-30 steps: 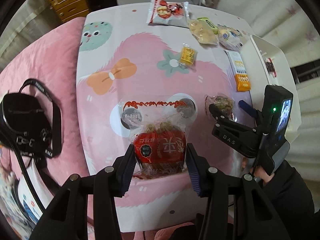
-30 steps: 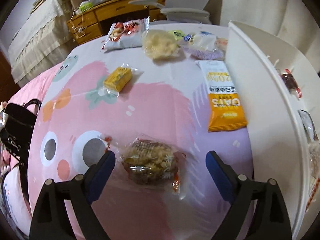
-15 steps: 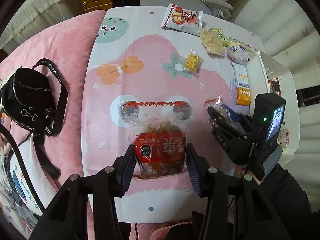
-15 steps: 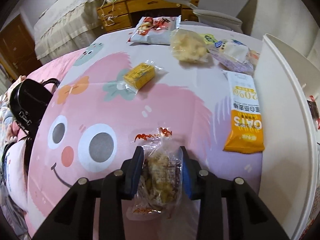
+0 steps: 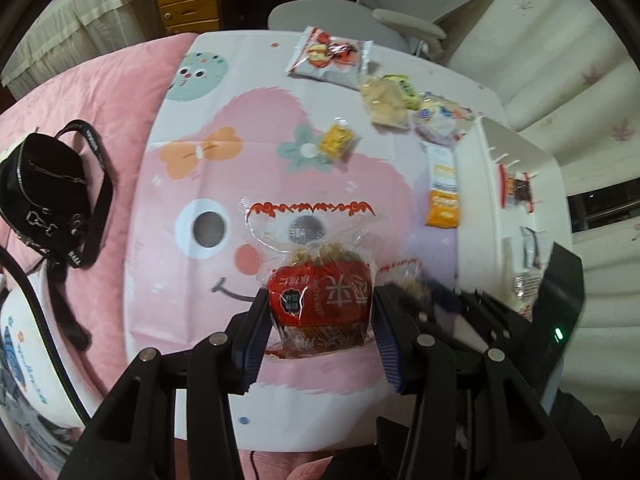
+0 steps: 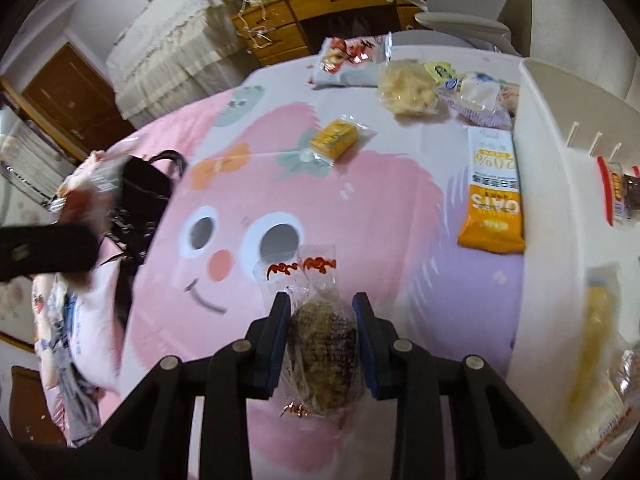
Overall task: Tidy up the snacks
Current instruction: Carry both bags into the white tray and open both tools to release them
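- The left gripper (image 5: 320,316) pinches a red-label snack bag (image 5: 320,296), held above the surface (image 5: 352,208).
- The right gripper (image 6: 320,336) is closing on a brown cake packet (image 6: 323,344), pads against its wrapper.
- Oats packet (image 6: 494,192) lies just beside the white tray (image 6: 560,184); yellow snack (image 6: 334,142) lies well apart from it.

A cartoon-print cloth (image 6: 360,208) carries an oats packet (image 6: 494,196), yellow snack (image 6: 334,140), perhaps crackers (image 6: 406,88).
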The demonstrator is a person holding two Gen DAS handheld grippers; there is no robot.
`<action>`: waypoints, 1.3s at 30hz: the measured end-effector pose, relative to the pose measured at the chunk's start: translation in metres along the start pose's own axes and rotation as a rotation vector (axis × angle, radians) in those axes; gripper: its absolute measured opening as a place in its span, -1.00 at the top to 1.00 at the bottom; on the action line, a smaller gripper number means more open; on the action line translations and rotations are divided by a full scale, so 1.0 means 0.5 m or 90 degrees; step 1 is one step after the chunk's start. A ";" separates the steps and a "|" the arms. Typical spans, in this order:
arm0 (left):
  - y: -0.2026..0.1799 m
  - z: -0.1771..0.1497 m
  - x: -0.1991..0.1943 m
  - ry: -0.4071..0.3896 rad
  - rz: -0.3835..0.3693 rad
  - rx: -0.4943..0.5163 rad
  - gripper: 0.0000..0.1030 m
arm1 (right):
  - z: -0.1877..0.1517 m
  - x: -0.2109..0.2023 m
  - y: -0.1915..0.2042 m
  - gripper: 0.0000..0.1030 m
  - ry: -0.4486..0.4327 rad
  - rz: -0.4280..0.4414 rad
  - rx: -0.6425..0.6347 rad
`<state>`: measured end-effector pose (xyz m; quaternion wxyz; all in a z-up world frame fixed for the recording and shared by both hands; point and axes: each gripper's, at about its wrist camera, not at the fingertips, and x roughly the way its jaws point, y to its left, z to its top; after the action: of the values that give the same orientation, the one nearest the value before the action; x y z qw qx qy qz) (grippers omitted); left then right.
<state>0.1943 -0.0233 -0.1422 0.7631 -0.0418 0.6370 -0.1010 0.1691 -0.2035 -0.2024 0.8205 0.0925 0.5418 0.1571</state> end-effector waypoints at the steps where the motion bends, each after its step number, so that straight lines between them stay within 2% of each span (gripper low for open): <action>1: -0.008 -0.003 -0.002 -0.005 -0.006 0.001 0.09 | -0.006 -0.017 0.000 0.38 -0.002 0.006 -0.005; 9: -0.097 -0.051 -0.020 -0.069 -0.067 0.039 0.09 | -0.049 -0.148 -0.039 0.38 -0.034 0.049 -0.026; 18: -0.233 -0.088 -0.013 -0.116 -0.151 0.107 0.09 | -0.082 -0.259 -0.121 0.38 -0.085 0.036 -0.041; 24: -0.324 -0.095 0.005 -0.120 -0.196 0.152 0.09 | -0.104 -0.311 -0.179 0.37 -0.103 -0.003 -0.039; 31: -0.420 -0.095 0.028 -0.113 -0.238 0.219 0.09 | -0.125 -0.360 -0.258 0.37 -0.115 -0.057 0.001; 35: -0.458 -0.095 0.039 -0.109 -0.255 0.249 0.08 | -0.136 -0.377 -0.296 0.37 -0.115 -0.088 0.032; 39: -0.476 -0.091 0.052 -0.101 -0.255 0.259 -0.04 | -0.144 -0.389 -0.331 0.34 -0.112 -0.116 0.069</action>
<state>0.1298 -0.2580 -0.1299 0.7682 -0.0206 0.5207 -0.3718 0.0585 -0.4289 -0.1167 0.8696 0.1010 0.4814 0.0437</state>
